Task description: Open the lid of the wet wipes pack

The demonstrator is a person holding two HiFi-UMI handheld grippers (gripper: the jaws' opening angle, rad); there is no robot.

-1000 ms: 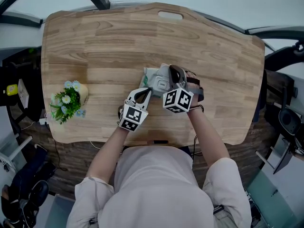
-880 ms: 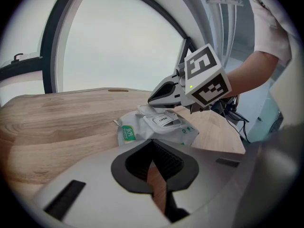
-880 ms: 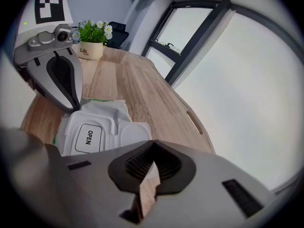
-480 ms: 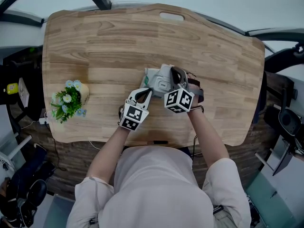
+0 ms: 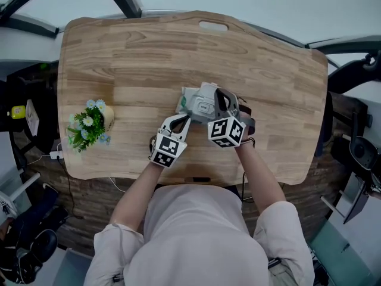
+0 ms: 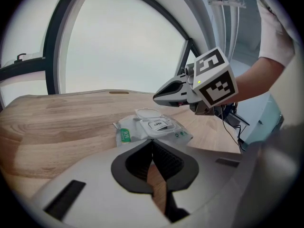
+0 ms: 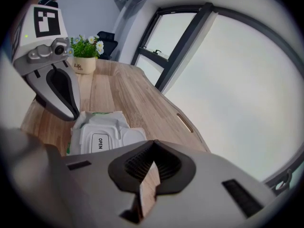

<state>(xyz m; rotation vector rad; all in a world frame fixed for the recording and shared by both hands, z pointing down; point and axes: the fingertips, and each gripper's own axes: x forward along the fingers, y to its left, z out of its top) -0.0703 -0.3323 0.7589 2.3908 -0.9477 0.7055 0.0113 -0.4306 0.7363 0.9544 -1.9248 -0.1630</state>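
The wet wipes pack (image 5: 193,102) lies flat near the middle of the wooden table (image 5: 137,58). It is white with green print and has a white plastic lid marked OPEN (image 6: 159,124); a rounded white flap (image 6: 146,113) lies beside it on the far side. My left gripper (image 5: 185,120) rests just short of the pack's near left corner, shut and empty. The right gripper (image 5: 221,98) hovers over the pack's right side, shut with nothing between its pads. In the right gripper view the lid (image 7: 99,141) sits just left of my jaws, and the left gripper (image 7: 71,113) stands beyond it.
A small pot of flowers (image 5: 89,124) stands at the table's left side. A handle slot (image 5: 213,25) is cut near the far edge. The person's arms reach in from the near edge. Dark chairs and gear surround the table.
The right gripper has lifted slightly and rolled a little above the pack. The left gripper and the pack have stayed where they were.
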